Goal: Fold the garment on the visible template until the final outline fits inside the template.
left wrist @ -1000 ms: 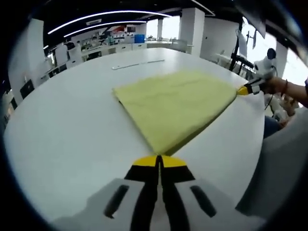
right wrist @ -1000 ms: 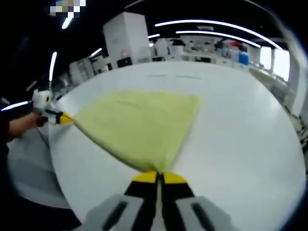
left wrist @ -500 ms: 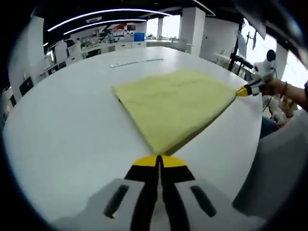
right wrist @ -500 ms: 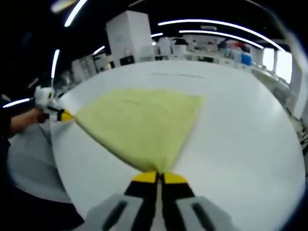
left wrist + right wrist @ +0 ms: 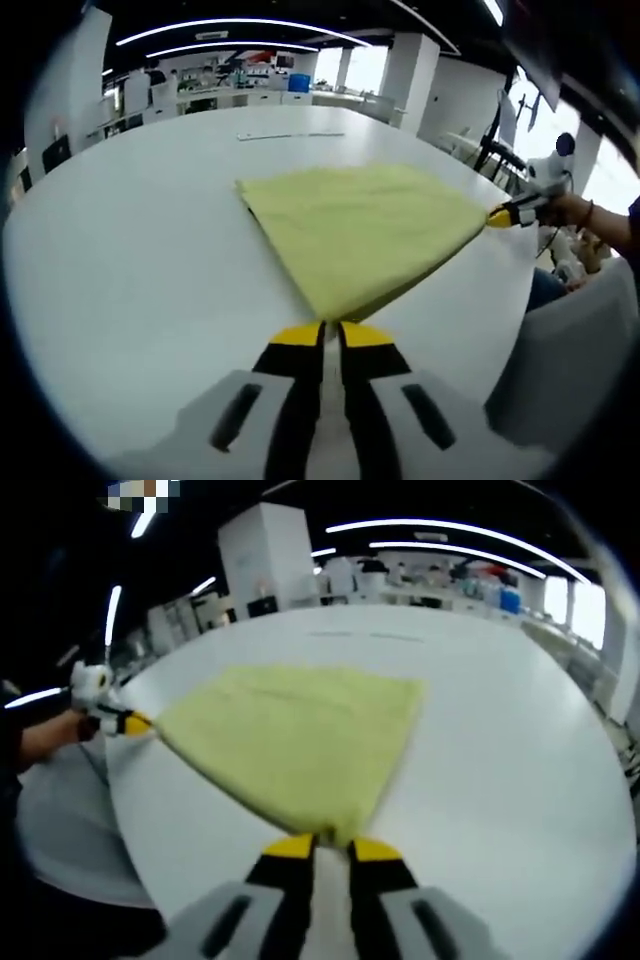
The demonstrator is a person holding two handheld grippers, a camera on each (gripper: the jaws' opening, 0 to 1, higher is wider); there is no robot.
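Observation:
A folded yellow garment (image 5: 360, 225) lies flat on the round white table (image 5: 130, 270); it is also in the right gripper view as the garment (image 5: 300, 735). My left gripper (image 5: 331, 333) sits at the garment's near corner, jaws parted by a narrow gap, with the cloth tip just ahead of them. My right gripper (image 5: 333, 846) stands open at another corner, and that cloth tip lies in front of the gap. Each gripper shows in the other's view at its corner: the right gripper (image 5: 503, 216) and the left gripper (image 5: 132, 723), each held by a hand.
A thin pale strip (image 5: 290, 134) lies on the far side of the table, past the garment. The table edge runs close to both held corners, with a person's sleeve (image 5: 560, 370) beyond it. Desks and shelves (image 5: 420, 580) stand in the background.
Both grippers' jaws have parted, the right more widely, and the garment corners have slipped out and rest on the table. The garment itself has stayed in place.

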